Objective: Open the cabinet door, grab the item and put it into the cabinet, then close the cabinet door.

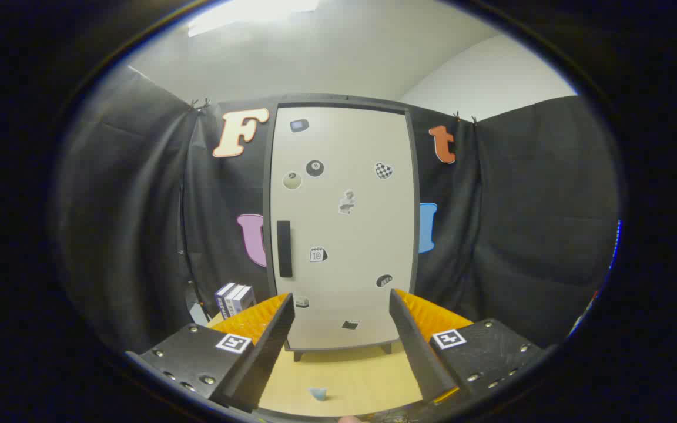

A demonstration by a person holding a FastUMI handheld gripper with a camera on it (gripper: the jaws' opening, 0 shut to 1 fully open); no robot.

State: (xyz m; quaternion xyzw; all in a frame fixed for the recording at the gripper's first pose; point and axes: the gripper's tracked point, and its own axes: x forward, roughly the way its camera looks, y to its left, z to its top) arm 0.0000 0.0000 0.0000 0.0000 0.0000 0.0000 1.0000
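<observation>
Cabinet door [344, 223] flat, beyond parted hand-held gripper [341, 302]

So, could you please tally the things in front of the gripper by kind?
Cabinet: 1, door shut
Door handle: 1
Boxes left of cabinet: 3
Small blue item between the open gripper fingers: 1
Table: 1
Total: 7

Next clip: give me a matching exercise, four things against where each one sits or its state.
Things:
1. cabinet door
2. handle
3. small boxes
4. tool

Places or states:
A. on the table beside the cabinet's handle side
B. open, holding nothing
C. shut, dotted with stickers
D. dark vertical bar on the door's edge

Pairs: 1-C, 2-D, 3-A, 4-B
</observation>
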